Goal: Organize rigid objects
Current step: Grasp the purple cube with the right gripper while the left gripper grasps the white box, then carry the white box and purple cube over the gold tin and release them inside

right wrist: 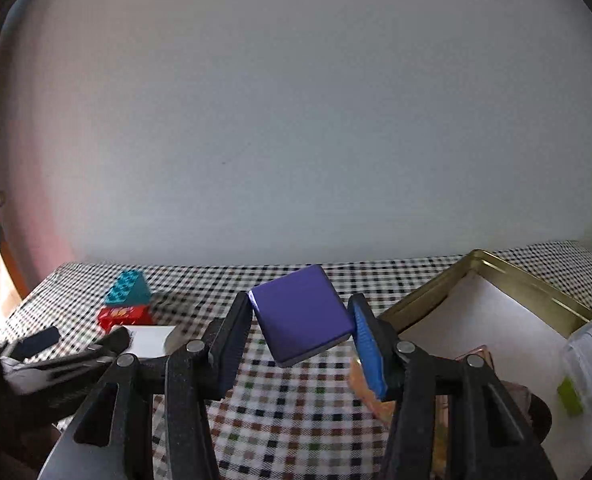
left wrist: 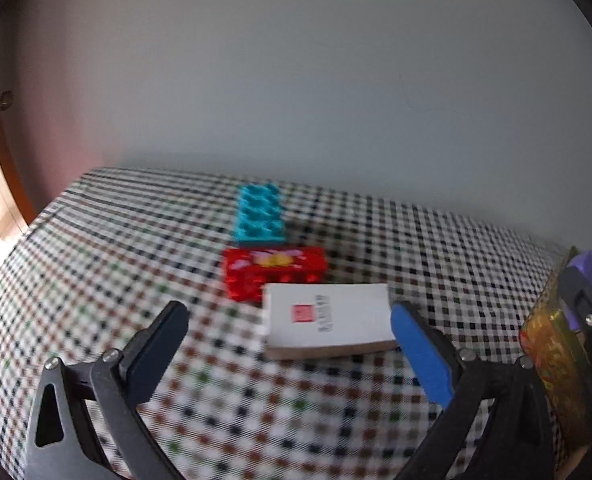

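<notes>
My right gripper [right wrist: 299,303] is shut on a flat purple box [right wrist: 302,316], held tilted above the checked tablecloth, just left of an open gold tin [right wrist: 496,266]. My left gripper [left wrist: 287,312] stands open, low over the cloth, with a white box [left wrist: 328,320] lying just past its fingertips. Behind the white box sits a red patterned block [left wrist: 271,272], and behind that a teal studded brick [left wrist: 259,216]. The right wrist view shows the same three at far left: teal brick [right wrist: 129,288], red block [right wrist: 123,314], white box [right wrist: 151,338], with the left gripper [right wrist: 75,342] beside them.
The gold tin [left wrist: 556,360] has a white lining and holds a clear plastic case [right wrist: 588,368] with something green in it. An orange item [right wrist: 372,392] lies by the tin's near corner. A plain wall backs the table, whose left edge drops off.
</notes>
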Available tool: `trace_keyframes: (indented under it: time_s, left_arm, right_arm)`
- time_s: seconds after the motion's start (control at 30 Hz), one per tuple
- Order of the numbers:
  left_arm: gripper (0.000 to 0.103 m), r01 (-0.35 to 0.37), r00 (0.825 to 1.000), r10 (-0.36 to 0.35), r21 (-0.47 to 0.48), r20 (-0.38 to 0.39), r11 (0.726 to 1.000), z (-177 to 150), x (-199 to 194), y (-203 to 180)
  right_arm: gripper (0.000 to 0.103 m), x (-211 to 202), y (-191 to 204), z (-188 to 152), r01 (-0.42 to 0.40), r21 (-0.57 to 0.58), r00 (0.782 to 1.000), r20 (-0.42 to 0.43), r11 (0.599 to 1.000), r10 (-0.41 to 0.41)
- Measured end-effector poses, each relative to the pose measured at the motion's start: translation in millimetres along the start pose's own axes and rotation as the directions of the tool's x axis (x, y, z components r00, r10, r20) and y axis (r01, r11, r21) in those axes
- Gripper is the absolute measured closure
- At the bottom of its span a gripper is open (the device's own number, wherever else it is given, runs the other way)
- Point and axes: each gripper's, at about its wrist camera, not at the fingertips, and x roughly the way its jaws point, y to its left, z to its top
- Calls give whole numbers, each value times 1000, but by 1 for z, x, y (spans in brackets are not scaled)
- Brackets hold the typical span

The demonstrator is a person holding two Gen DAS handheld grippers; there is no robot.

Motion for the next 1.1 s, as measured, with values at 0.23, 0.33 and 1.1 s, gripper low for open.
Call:
trace_keyframes:
  time_s: [0.23,0.33,1.1]
  left_arm:
    - [8,4,994,0,36,-110,999,7,31,-21]
    - [20,-15,988,20,32,-156,999,7,41,-21]
    - [22,-78,976,92,-75,199,994,-12,-54,-2]
  right_arm:
    - [50,9,-13,-1,-21,61,998,-59,998,24]
    - [50,10,-13,-6,-25,67,997,-76,997,30]
    - [50,2,-4,-3,-8,-10,1000,22,1000,8]
